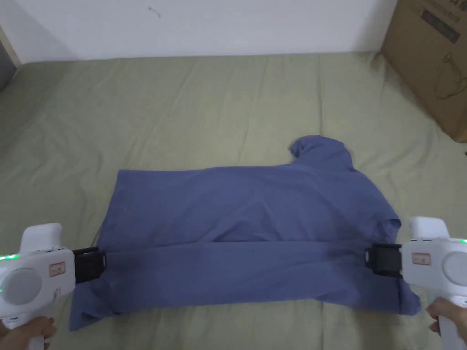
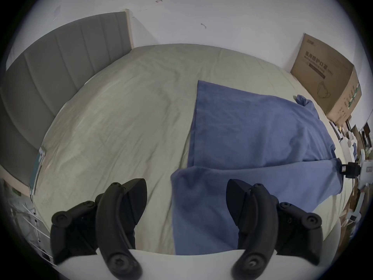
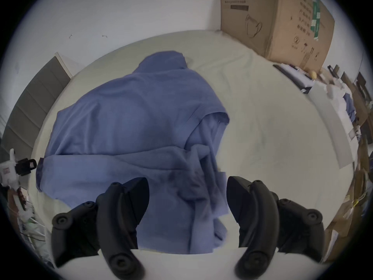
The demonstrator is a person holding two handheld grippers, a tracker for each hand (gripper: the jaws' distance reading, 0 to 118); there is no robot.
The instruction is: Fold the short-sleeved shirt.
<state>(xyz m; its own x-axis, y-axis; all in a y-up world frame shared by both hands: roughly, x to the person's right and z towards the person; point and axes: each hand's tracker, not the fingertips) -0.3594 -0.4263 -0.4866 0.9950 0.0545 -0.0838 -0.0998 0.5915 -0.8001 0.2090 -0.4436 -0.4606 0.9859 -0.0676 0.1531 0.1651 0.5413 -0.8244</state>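
A wide bed covered in a pale green sheet (image 1: 182,105) takes up most of the scene, with a large cardboard box (image 1: 433,59) standing at its far right corner against the white wall. On the sheet, nearer the person, lies the blue short-sleeved shirt (image 1: 246,205), spread sideways with its hem to the left and its collar end to the right; the near long side is already folded over onto the body as a flat band running from one end to the other, while the far sleeve (image 1: 319,148) sticks out toward the wall, not yet tucked in. The cloth looks soft, thin and light, with no stiffness of its own, so it will likely sag and crease wherever it is unsupported and slide easily over the sheet; lifting it by a single layer would probably drag the folded band open. The sensible hold seems to be at the two ends of a fold line, pinching all layers together and moving both ends evenly. The left gripper (image 2: 186,201) sits at the hem end of the band and the right gripper (image 3: 187,199) at the bunched collar end; each gripper's own view shows its jaws spread wide apart with the cloth lying between them, pinching nothing.
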